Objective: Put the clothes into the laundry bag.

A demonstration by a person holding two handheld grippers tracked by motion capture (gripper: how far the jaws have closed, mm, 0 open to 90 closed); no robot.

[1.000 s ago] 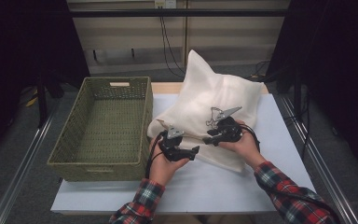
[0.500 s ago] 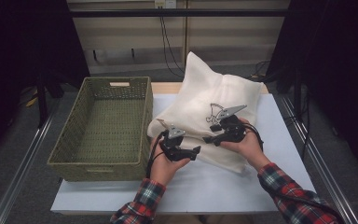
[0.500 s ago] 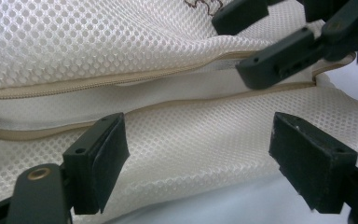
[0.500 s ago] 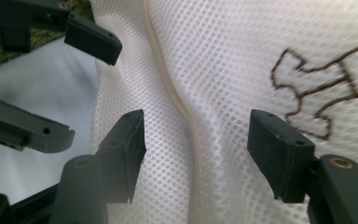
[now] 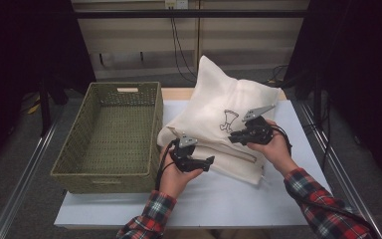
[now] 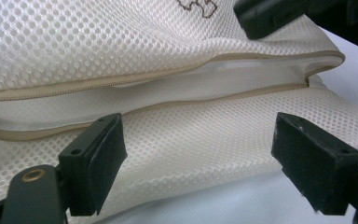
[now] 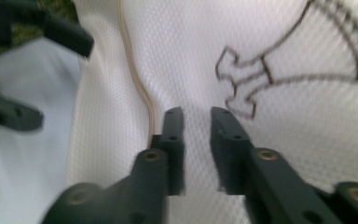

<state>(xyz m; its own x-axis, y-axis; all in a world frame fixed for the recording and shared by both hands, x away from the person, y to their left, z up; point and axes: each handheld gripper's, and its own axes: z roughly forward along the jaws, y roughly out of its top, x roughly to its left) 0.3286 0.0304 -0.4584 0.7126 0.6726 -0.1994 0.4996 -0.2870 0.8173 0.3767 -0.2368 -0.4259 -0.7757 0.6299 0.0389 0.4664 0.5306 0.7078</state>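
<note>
Mesh bag lies on the white table, just right of the woven basket, its zipper partly open along the near edge. Left gripper sits at the bag's near edge, jaws spread wide with the lower mesh layer between them, pads not pressing. Right gripper hovers over the printed side of the bag; its jaws have just been closing and now stand nearly together, with no fabric visibly pinched between them.
</note>
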